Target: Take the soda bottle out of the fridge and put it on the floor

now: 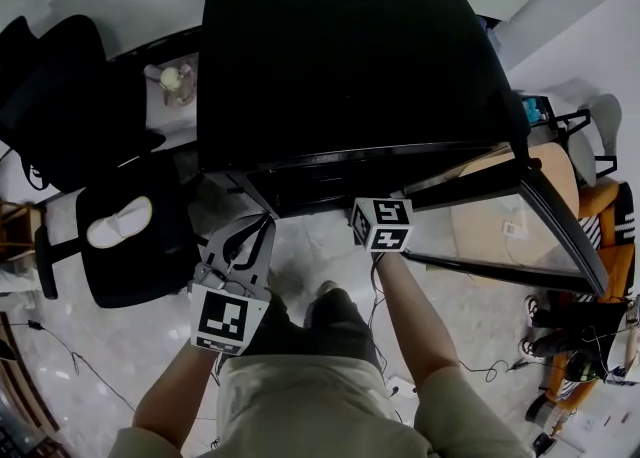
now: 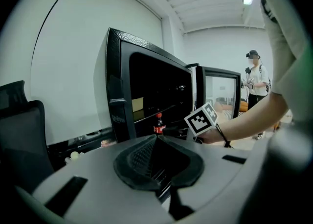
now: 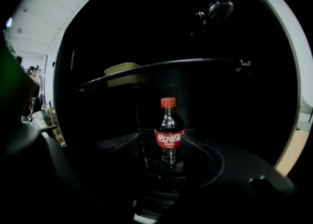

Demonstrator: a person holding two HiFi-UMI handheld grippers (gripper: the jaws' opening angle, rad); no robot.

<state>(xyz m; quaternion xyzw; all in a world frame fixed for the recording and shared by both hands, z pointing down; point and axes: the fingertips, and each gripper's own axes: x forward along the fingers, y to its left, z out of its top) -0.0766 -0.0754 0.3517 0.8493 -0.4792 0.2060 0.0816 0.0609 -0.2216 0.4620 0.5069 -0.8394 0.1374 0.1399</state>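
Note:
The soda bottle [image 3: 168, 135], dark cola with a red cap and red label, stands upright on the lower shelf inside the black fridge [image 1: 340, 46]. My right gripper [image 3: 166, 158] is open, its dark jaws reaching in on either side of the bottle's base without pressing on it. From the head view only its marker cube [image 1: 382, 223] shows at the fridge's front edge. My left gripper [image 1: 262, 226] is shut and empty, and hangs in front of the fridge, left of the opening. The bottle [image 2: 158, 124] also shows past the left gripper [image 2: 155, 139].
The fridge's glass door [image 1: 520, 216] stands swung open to the right. A yellowish container [image 3: 122, 74] sits on the upper shelf. A black office chair [image 1: 120, 236] is at the left. Cables [image 1: 480, 371] lie on the floor. A person [image 2: 254, 78] stands further back.

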